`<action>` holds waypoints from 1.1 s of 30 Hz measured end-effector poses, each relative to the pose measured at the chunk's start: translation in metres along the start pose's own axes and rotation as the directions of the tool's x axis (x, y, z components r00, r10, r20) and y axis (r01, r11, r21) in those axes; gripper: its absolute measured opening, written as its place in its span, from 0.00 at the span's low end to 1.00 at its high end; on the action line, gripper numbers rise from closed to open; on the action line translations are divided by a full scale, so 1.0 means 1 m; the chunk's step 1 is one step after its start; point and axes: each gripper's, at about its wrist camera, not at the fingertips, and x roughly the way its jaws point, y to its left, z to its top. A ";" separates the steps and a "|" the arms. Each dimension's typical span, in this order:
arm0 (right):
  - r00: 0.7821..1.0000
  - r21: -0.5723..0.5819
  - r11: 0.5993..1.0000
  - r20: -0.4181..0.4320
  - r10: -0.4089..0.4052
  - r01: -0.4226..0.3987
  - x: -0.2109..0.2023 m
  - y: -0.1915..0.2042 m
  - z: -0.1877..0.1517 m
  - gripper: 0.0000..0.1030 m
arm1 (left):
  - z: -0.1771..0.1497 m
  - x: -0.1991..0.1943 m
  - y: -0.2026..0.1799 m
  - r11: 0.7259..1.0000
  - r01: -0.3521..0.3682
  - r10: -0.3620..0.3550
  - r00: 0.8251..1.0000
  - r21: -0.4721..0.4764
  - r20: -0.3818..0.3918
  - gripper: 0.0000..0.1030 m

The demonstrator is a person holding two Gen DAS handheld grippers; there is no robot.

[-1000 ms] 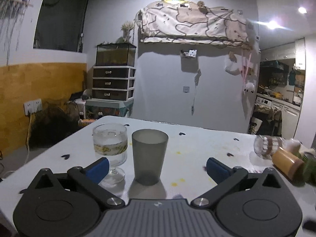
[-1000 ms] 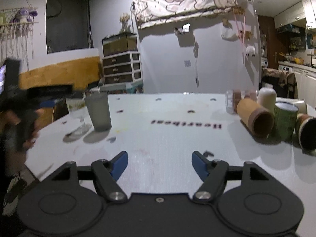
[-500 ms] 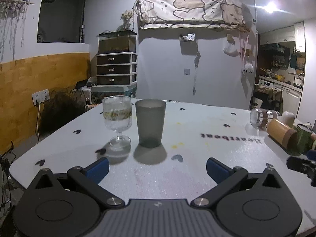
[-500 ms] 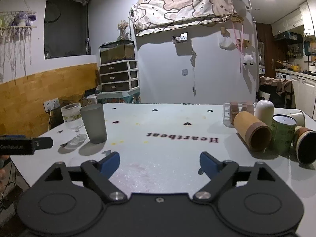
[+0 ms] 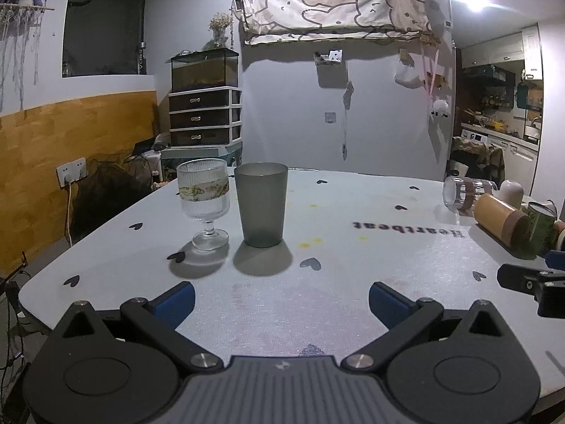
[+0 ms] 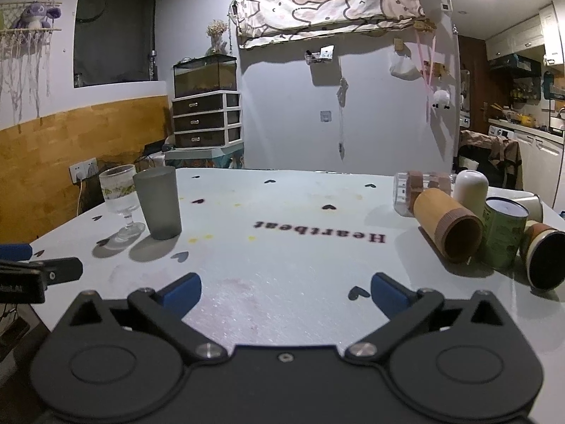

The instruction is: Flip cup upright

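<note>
A frosted grey cup (image 5: 261,204) stands upright on the white table (image 5: 339,282), next to a ribbed stemmed glass (image 5: 204,203). Both also show in the right wrist view, the grey cup (image 6: 159,203) and the glass (image 6: 120,200) at the left. My left gripper (image 5: 281,303) is open and empty, low over the table's near edge, well short of the cup. My right gripper (image 6: 285,291) is open and empty over the near middle of the table. A brown cylindrical cup (image 6: 446,225) lies on its side at the right, its mouth toward me.
At the right a clear banded glass (image 6: 409,190) lies on its side, with a white rounded cup (image 6: 471,190), a green cup (image 6: 503,234) and a dark-mouthed cup (image 6: 545,259) lying down. The table bears the word "Heartbeat" and heart prints.
Both grippers have drawn back from the table's middle toward its near edge. The left gripper has moved away from the grey cup and glass, which now stand farther ahead. Each gripper now shows in the other's view.
</note>
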 end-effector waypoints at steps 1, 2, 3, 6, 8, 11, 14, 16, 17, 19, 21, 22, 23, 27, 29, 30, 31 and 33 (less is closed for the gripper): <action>1.000 0.000 1.000 -0.001 -0.002 0.002 0.001 0.000 0.000 1.00 | 0.000 0.000 0.000 1.000 -0.001 0.001 1.000 -0.002 -0.001 1.00; 1.000 0.000 1.000 -0.002 -0.003 0.003 0.001 0.000 -0.001 1.00 | 0.000 0.000 0.001 1.000 -0.002 0.002 1.000 -0.003 -0.002 1.00; 1.000 -0.001 1.000 -0.002 -0.004 0.004 0.001 0.000 -0.001 1.00 | 0.000 0.001 0.001 1.000 -0.002 0.002 1.000 -0.004 -0.002 1.00; 1.000 -0.001 1.000 -0.001 -0.004 0.004 0.001 0.000 0.000 1.00 | 0.001 0.001 0.001 1.000 -0.005 0.005 1.000 -0.003 -0.003 1.00; 1.000 -0.001 1.000 -0.001 -0.002 0.002 0.001 0.000 -0.001 1.00 | 0.001 0.001 0.001 1.000 -0.004 0.004 1.000 -0.003 -0.003 1.00; 1.000 -0.004 1.000 -0.001 -0.002 0.002 0.001 0.000 -0.001 1.00 | 0.001 0.001 0.001 1.000 -0.008 0.008 1.000 0.001 -0.001 1.00; 1.000 -0.002 1.000 -0.001 -0.003 0.003 0.001 0.000 0.000 1.00 | 0.001 0.002 0.001 1.000 -0.012 0.012 1.000 -0.004 -0.002 1.00; 1.000 -0.003 1.000 -0.001 -0.003 0.003 0.001 0.000 0.000 1.00 | 0.001 0.002 0.001 1.000 -0.013 0.013 1.000 -0.003 -0.003 1.00; 1.000 -0.002 1.000 -0.001 -0.004 0.004 0.001 0.000 0.000 1.00 | 0.001 0.002 0.001 1.000 -0.013 0.013 1.000 -0.002 -0.003 1.00; 1.000 -0.001 1.000 -0.001 -0.005 0.005 0.001 0.000 0.000 1.00 | 0.001 0.002 0.001 1.000 -0.013 0.013 1.000 -0.002 -0.003 1.00; 1.000 -0.001 1.000 0.000 -0.004 0.004 0.000 0.000 0.000 1.00 | 0.001 0.002 0.001 1.000 -0.014 0.014 1.000 -0.003 -0.003 1.00; 1.000 -0.002 1.000 0.000 -0.004 0.004 0.000 0.000 0.000 1.00 | 0.001 0.002 0.001 1.000 -0.014 0.014 1.000 -0.004 -0.003 1.00; 1.000 -0.002 1.000 0.000 -0.004 0.004 0.000 0.000 0.000 1.00 | 0.001 0.002 0.001 1.000 -0.014 0.014 1.000 -0.004 -0.003 1.00; 1.000 -0.002 1.000 0.000 -0.004 0.004 0.000 -0.001 0.000 1.00 | 0.001 0.002 0.001 1.000 -0.015 0.015 1.000 -0.004 -0.004 1.00; 1.000 -0.002 1.000 0.000 -0.004 0.004 0.000 -0.001 0.000 1.00 | 0.000 0.002 0.001 1.000 -0.015 0.015 1.000 -0.004 -0.004 1.00; 1.000 -0.002 1.000 0.000 -0.004 0.004 0.000 -0.001 0.000 1.00 | 0.000 0.003 0.001 1.000 -0.015 0.015 1.000 -0.004 -0.005 1.00; 1.000 -0.002 1.000 0.000 -0.004 0.004 0.000 -0.001 0.000 1.00 | 0.000 0.002 0.001 1.000 -0.015 0.015 1.000 -0.004 -0.005 1.00; 1.000 -0.002 1.000 0.000 -0.004 0.004 0.000 -0.001 0.000 1.00 | 0.000 0.002 0.001 1.000 -0.015 0.015 1.000 -0.004 -0.004 1.00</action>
